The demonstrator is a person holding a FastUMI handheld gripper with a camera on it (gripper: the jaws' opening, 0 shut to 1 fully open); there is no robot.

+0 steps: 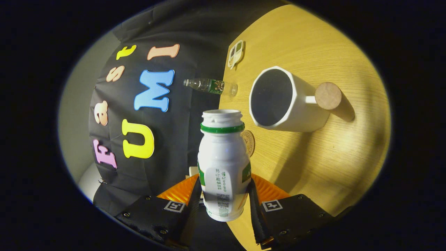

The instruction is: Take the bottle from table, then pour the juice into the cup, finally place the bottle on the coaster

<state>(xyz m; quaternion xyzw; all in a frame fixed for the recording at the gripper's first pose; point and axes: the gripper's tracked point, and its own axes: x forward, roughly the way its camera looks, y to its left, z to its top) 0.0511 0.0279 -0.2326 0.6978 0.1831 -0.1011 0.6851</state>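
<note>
Both fingers [256, 205] of hand-held gripper [223, 209] clamp bottle [223, 164] beside cup [278, 101]

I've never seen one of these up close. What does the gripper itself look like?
The gripper has two fingers on black blocky mounts fixed with small screws. Each mount carries a square black-and-white marker. Ribbed orange parts sit behind the fingers.

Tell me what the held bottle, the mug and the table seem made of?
Bottle held in the tongs: probably white glossy plastic, with soft highlights. Mug: likely matte white ceramic, with thick walls. Table: wood or wood-look laminate, with visible grain.
</note>
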